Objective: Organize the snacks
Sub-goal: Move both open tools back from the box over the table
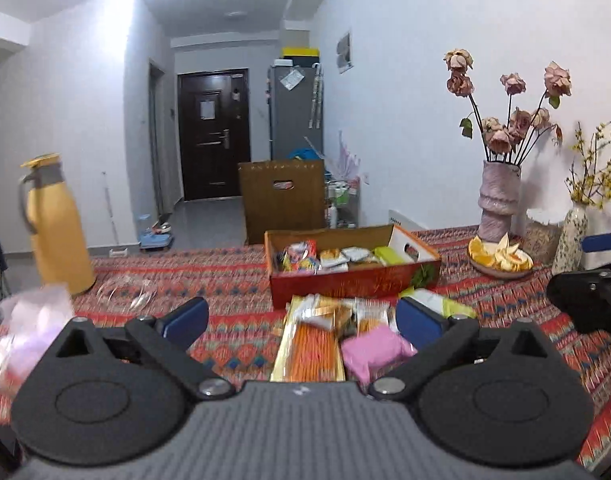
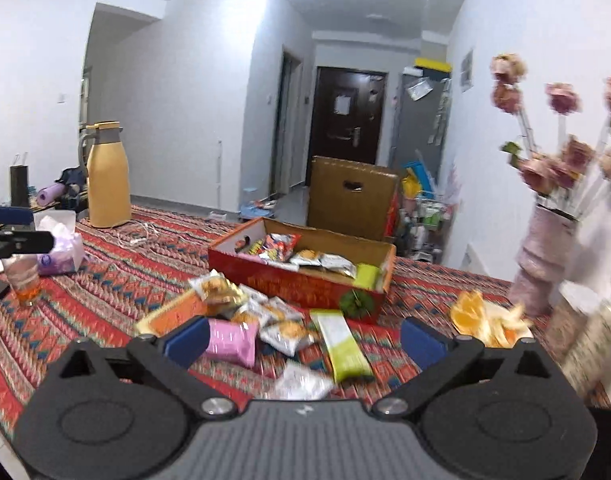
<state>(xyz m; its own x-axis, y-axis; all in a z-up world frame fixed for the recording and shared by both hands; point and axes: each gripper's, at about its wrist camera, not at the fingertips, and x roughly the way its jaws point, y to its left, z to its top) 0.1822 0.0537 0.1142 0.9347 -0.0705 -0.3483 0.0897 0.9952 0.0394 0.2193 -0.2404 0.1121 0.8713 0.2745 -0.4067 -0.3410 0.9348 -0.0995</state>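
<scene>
From the left wrist, the left gripper (image 1: 301, 320) gapes fully wide, holding nothing; a shallow red cardboard box of snacks (image 1: 353, 286) sits at twelve o'clock, loose packets (image 1: 325, 332) before it. From the right wrist, the right gripper (image 2: 303, 338) likewise spreads empty; the box (image 2: 297, 280) lies at twelve, a pink wrapped packet (image 2: 231, 340) at ten.

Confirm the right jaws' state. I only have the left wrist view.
Observer: The right gripper has its jaws open, with nothing between them.
Operator: Anything loose close in front of it?
Observer: A blurred silver packet lies just below the jaws, beside the long green packet.
Operator: Any hazards on my left?
Observer: A glass of amber drink stands near the left gripper, in front of the tissue box.
</scene>
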